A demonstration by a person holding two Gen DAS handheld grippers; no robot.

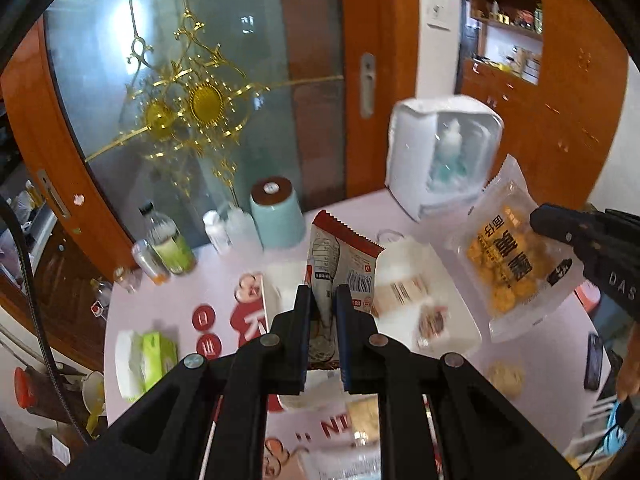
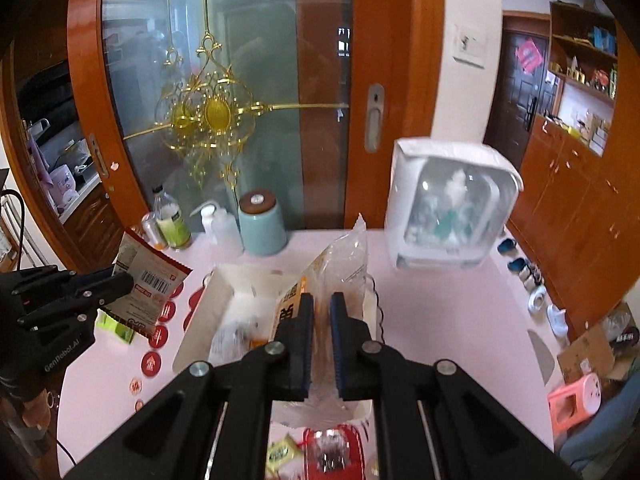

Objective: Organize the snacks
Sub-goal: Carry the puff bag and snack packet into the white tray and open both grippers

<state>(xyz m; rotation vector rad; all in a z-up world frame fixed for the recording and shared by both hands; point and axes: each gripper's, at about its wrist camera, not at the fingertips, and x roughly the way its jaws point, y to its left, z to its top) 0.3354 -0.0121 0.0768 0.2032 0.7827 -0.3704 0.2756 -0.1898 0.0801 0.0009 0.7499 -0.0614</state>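
My left gripper [image 1: 323, 296] is shut on a red-and-white snack packet [image 1: 340, 260], held up above the pink table [image 1: 532, 356]. In the right wrist view, that gripper [image 2: 122, 282] and its packet [image 2: 150, 280] hang at the left. My right gripper [image 2: 321, 304] is shut on a clear packet of yellow snacks [image 2: 344, 260]. In the left wrist view, the right gripper [image 1: 540, 220] holds this packet [image 1: 516, 264] at the right. Below both sits a white open box [image 2: 224, 288] [image 1: 460, 308] with small wrapped snacks inside.
A teal canister [image 1: 276, 216], bottles [image 1: 168, 240] and a white boxed appliance [image 1: 444, 152] stand along the table's far edge by the glass door. A green tissue pack [image 1: 152, 356], red coasters [image 2: 158, 336] and a phone [image 1: 594, 360] lie around. Loose snacks [image 2: 328, 452] sit near me.
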